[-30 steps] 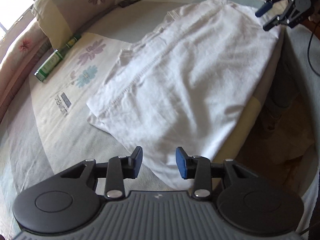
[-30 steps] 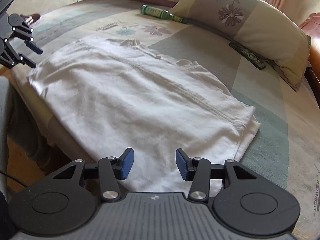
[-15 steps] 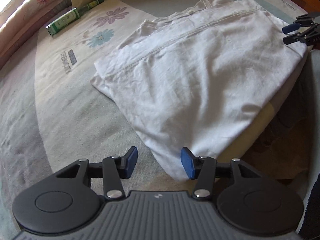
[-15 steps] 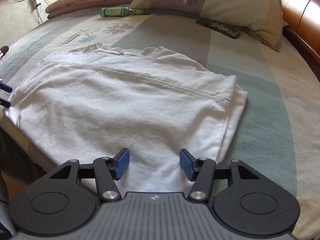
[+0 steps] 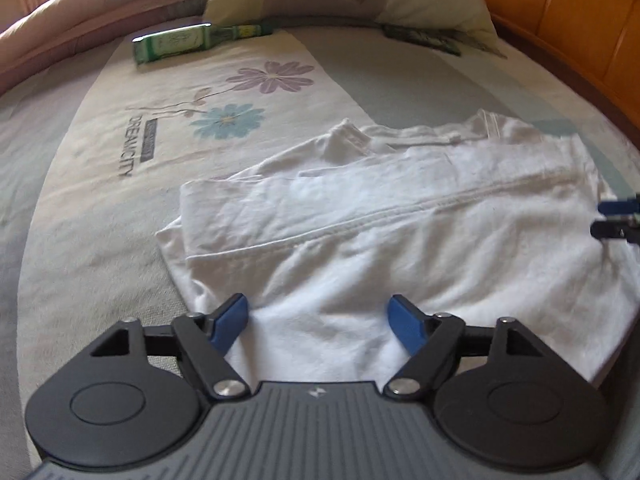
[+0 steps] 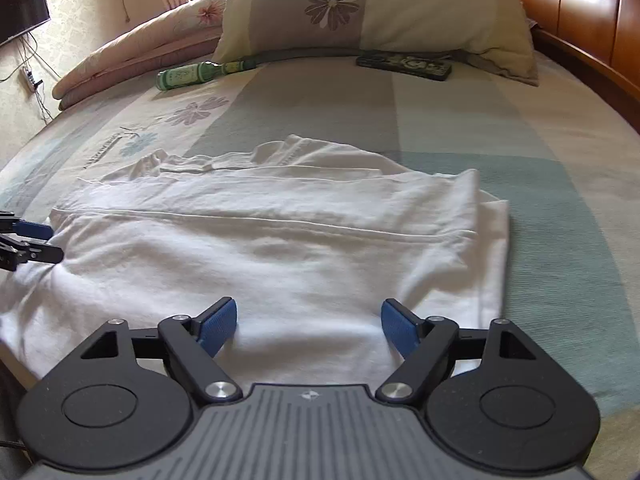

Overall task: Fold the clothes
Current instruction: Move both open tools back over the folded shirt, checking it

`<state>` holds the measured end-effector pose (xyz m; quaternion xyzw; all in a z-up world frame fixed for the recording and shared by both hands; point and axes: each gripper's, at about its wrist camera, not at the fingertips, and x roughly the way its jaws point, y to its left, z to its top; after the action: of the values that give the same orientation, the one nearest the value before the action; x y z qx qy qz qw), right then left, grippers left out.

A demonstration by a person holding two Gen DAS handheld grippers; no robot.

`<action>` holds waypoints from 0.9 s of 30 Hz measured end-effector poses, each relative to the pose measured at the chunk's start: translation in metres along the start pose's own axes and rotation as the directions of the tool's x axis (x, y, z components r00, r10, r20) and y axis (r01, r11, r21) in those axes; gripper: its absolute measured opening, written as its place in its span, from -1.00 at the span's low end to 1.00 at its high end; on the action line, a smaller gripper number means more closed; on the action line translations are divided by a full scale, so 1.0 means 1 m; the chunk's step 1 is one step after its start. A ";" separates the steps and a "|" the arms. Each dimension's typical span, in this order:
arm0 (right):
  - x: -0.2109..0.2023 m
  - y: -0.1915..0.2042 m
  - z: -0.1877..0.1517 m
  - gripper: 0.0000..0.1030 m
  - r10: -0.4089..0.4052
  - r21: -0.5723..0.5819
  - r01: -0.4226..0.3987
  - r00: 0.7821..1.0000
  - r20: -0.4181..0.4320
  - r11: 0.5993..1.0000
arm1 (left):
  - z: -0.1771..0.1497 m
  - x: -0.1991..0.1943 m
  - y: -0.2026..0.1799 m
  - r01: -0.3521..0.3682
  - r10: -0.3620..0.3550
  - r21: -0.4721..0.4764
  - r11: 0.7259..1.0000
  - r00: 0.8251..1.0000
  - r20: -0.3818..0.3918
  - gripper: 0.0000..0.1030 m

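1 white garment (image 5: 400,240), 2 grippers, poss. 1 bottle (image 6: 192,74).

A white garment (image 6: 280,248) lies ahead of the black-and-grey right gripper (image 6: 308,326) with its blue pads (image 6: 218,326). Beyond it, the bedspread (image 6: 460,120) shows teal, grey and cream blocks with purple and blue flowers. Farther off lie a green bottle (image 6: 188,76), a cream-and-grey flowered pillow (image 6: 372,4), a pink quilt (image 6: 140,48) and an orange-brown headboard (image 6: 580,12).
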<state>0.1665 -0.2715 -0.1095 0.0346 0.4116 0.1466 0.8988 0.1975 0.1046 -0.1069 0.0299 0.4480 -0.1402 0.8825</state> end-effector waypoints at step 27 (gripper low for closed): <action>0.032 -0.017 0.013 1.00 -0.098 0.070 0.088 0.981 0.168 0.994 | 0.047 0.032 0.003 -0.087 0.099 -0.136 0.987 0.992 0.083 0.70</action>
<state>0.2007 -0.2775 -0.1274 0.0560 0.3384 0.0878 0.9352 0.2532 0.0918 -0.1041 -0.0143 0.4143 -0.0700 0.9073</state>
